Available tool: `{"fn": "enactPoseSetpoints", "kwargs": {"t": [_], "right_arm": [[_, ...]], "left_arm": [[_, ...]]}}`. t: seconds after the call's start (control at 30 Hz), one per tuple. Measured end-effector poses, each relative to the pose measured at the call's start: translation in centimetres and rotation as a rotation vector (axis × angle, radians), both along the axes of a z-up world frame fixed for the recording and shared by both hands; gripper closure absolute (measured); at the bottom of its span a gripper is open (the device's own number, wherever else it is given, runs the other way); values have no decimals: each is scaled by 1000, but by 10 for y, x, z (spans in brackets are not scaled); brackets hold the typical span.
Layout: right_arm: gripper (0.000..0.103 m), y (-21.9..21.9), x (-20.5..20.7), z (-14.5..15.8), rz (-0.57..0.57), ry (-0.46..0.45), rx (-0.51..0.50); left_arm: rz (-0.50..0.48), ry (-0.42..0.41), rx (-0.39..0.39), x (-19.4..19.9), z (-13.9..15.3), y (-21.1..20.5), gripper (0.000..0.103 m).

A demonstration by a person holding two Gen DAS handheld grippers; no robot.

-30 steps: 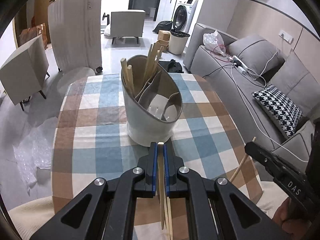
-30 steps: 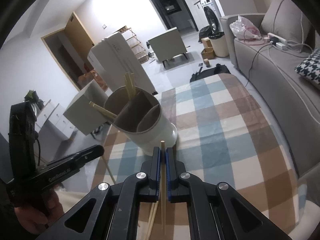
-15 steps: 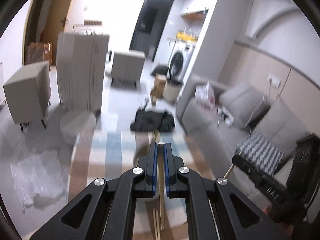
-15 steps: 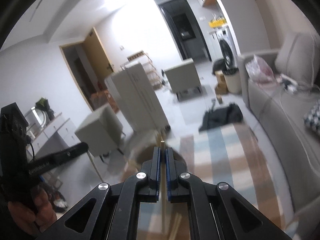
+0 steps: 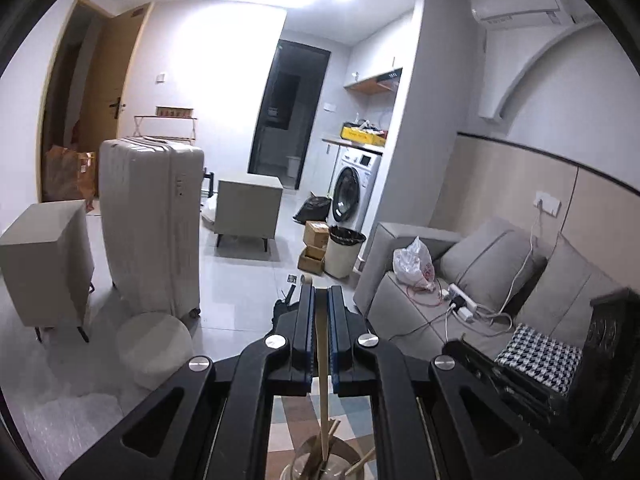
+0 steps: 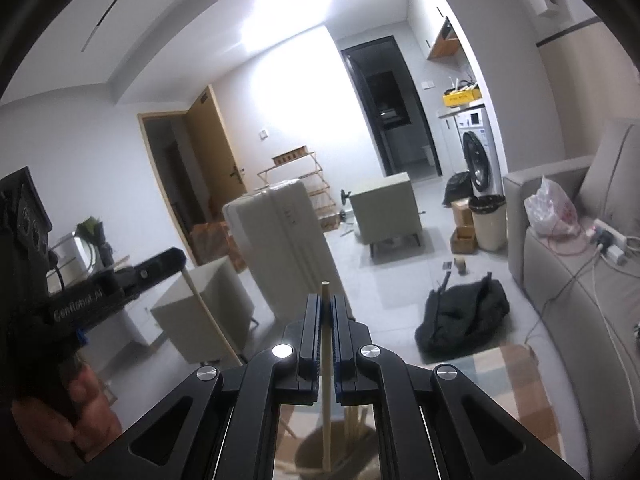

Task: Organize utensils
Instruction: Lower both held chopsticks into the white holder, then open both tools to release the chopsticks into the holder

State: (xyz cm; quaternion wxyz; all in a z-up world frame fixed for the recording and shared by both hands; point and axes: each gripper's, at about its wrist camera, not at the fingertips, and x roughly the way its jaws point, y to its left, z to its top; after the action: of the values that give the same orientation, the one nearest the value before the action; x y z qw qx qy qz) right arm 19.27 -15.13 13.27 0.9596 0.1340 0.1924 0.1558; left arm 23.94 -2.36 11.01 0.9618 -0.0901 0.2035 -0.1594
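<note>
My left gripper [image 5: 320, 293] is shut on a pale wooden chopstick [image 5: 322, 392] that hangs down between its arms. Right below it, at the bottom edge of the left wrist view, is the grey utensil holder [image 5: 298, 465] with several sticks in it. My right gripper [image 6: 327, 300] is shut on a second chopstick [image 6: 327, 400], which also points down at the holder [image 6: 308, 448]. In the right wrist view the left gripper [image 6: 176, 258] shows at the left in a person's hand, its chopstick [image 6: 208, 312] slanting down. The right gripper [image 5: 460, 349] shows at the right of the left wrist view.
The checked tablecloth [image 6: 516, 380] lies under the holder. A grey sofa [image 5: 420, 312] with a plastic bag and cables stands to the right. On the floor beyond are a cream suitcase [image 5: 150, 224], a round stool [image 5: 154, 344], a black bag [image 6: 464, 320] and a bin [image 5: 344, 250].
Both grippers have risen and tipped up, each keeping its chopstick. The holder has dropped from the middle of both views to their bottom edge, and the room now fills the frames.
</note>
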Motion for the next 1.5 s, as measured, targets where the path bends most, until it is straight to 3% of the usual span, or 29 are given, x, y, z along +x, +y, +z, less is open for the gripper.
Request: {"fn": "enactPoseSetpoints", "kwargs": {"t": [0.37, 0.83, 1.13, 1.3, 1.5], "right_arm": [[99, 12, 28, -41, -10, 41, 4], [99, 25, 27, -77, 23, 122, -4], [99, 33, 14, -92, 82, 183, -52], [95, 28, 7, -97, 59, 224, -49], [83, 6, -7, -89, -5, 227, -16]], "left_arm": [[-34, 71, -16, 21, -39, 7, 101], [-95, 135, 60, 20, -52, -5, 101], [-153, 254, 109, 17, -62, -3, 101], [-144, 313, 103, 14, -57, -1, 100], [-101, 305, 131, 0, -48, 2, 98]]}}
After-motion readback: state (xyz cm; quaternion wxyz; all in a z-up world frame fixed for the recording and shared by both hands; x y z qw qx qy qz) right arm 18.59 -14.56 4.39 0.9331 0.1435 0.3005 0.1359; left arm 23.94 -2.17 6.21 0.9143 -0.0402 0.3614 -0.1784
